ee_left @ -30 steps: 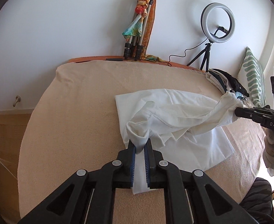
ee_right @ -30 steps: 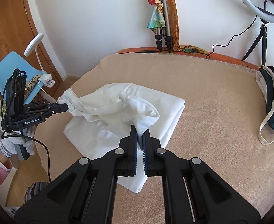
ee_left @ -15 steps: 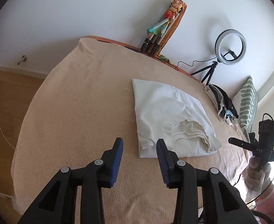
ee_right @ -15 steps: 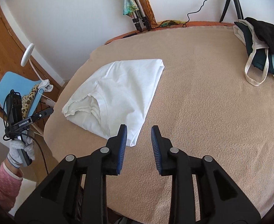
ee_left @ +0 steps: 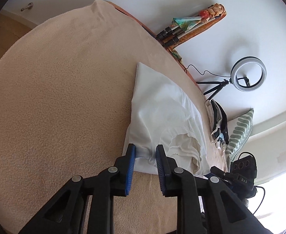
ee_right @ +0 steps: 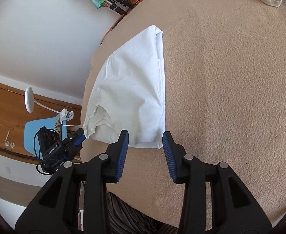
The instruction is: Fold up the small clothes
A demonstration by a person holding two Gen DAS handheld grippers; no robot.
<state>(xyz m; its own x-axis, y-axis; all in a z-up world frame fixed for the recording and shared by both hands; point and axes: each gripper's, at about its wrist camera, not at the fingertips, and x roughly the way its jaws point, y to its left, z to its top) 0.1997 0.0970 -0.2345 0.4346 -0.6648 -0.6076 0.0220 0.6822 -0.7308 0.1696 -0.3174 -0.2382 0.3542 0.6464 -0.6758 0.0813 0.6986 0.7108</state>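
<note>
Beige bed cover (ee_left: 65, 97), white shirt (ee_left: 162, 113) now folded flat.
I've released it; left gripper (ee_left: 143, 154) closing on its near corner, right gripper (ee_right: 145, 139) opening, empty.

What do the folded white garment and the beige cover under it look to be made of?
Folded white garment: apparently thin, matte cotton-like knit; soft creases, limp edges and a stitched hem suggest it. Beige cover: seemingly fleece or terry, matte; its pebbly, nubby surface shows clearly. Exact fibres cannot be told for either.
</note>
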